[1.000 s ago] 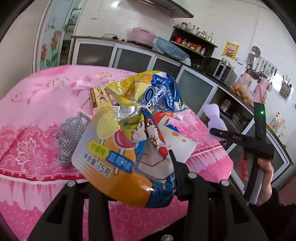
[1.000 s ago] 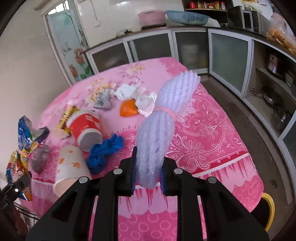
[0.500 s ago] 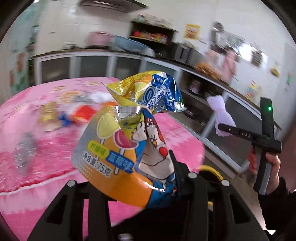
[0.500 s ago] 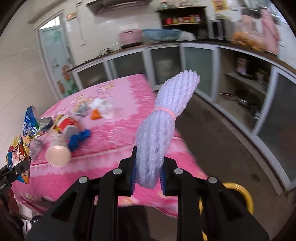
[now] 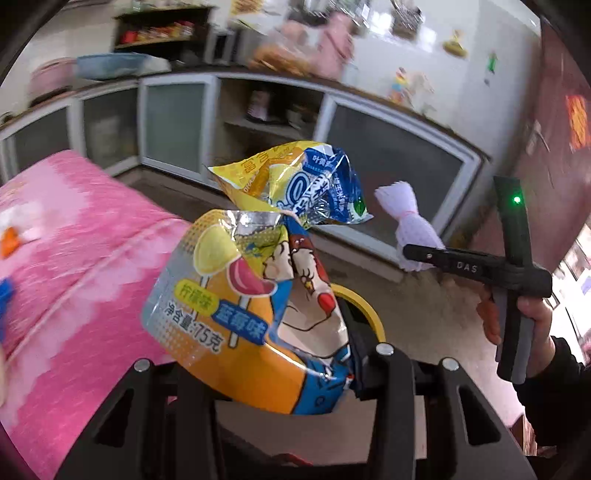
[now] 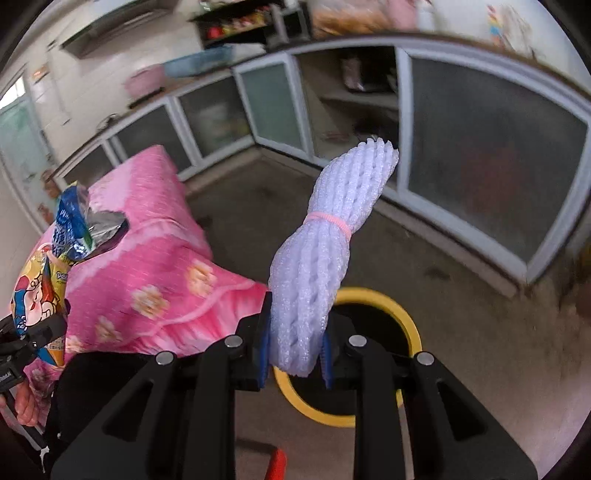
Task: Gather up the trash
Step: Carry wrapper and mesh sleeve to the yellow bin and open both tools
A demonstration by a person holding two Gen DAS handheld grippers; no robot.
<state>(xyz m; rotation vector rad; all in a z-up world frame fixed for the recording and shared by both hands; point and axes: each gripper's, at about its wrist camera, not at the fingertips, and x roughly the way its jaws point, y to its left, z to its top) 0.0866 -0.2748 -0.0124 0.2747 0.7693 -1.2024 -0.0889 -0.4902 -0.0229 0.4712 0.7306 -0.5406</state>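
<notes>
I'm seeing grey-framed glass-front cabinets across the top of frame; bare concrete floor lower right; pink floral tablecloth at left; daylight through a door, upper left.

The yellow-rimmed bin is only partly visible: in the right wrist view the foam net bundle and gripper frame cover its near rim, and in the left wrist view only a short arc shows behind the orange snack wrapper. Bin contents cannot be determined; the interior reads as dark. The left gripper has its pads concealed by the wrapper. The pink tablecloth is motion-blurred and cut by the left edge; small items on it are unidentifiable. Countertop and shelf goods are smeared beyond recognition. The cabinet interior is indistinct behind frosted panels.
</notes>
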